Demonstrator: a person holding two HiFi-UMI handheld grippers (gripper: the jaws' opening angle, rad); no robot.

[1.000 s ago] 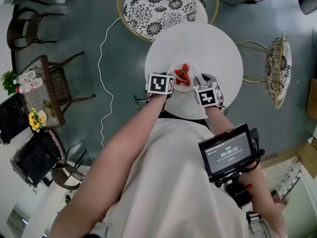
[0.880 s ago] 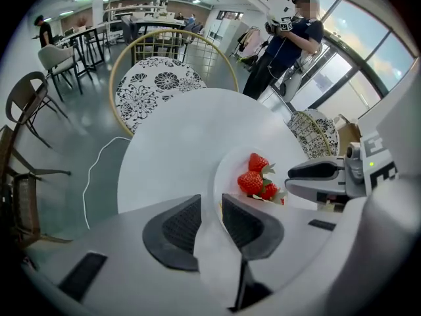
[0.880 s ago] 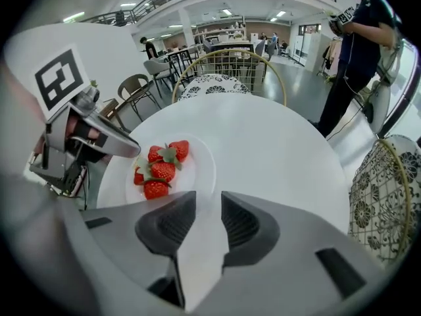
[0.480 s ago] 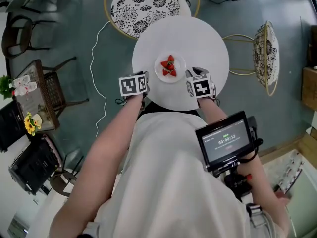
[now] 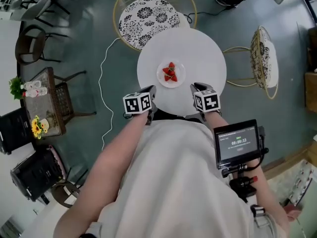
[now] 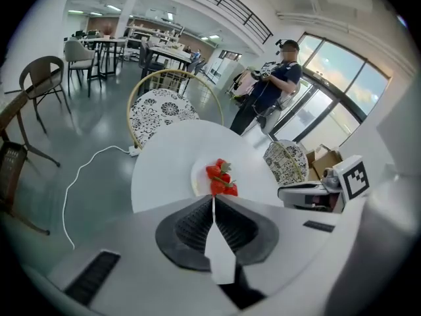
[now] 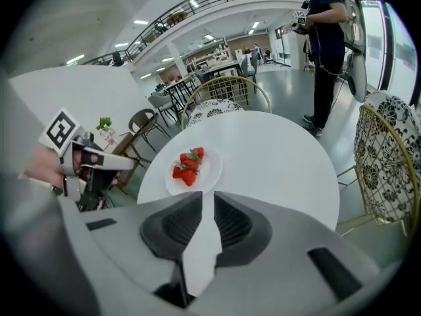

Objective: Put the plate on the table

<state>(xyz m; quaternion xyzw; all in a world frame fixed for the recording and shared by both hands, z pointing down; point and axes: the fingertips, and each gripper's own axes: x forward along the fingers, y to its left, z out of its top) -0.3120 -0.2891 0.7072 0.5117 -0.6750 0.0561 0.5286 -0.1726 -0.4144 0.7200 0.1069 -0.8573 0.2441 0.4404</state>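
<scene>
A small white plate (image 5: 177,78) with red strawberries (image 5: 170,72) rests near the middle of the round white table (image 5: 198,53). Both grippers hover at the table's near edge, apart from the plate. My left gripper (image 5: 150,91) is at the plate's lower left, and its jaws meet with nothing between them (image 6: 213,197). My right gripper (image 5: 195,87) is at the lower right; its jaws (image 7: 202,195) are closing, with a narrow gap and nothing in it. The plate (image 6: 199,178) (image 7: 210,168) lies ahead of each gripper, untouched.
Two gold-framed chairs with patterned cushions stand by the table, one beyond it (image 5: 148,16) and one to the right (image 5: 265,58). A white cable (image 5: 103,83) trails on the floor at left. A person (image 7: 325,45) stands past the table. A side table with flowers (image 5: 39,108) is far left.
Both grippers have drawn back from the plate's sides to the table's near edge. The plate stays on the table.
</scene>
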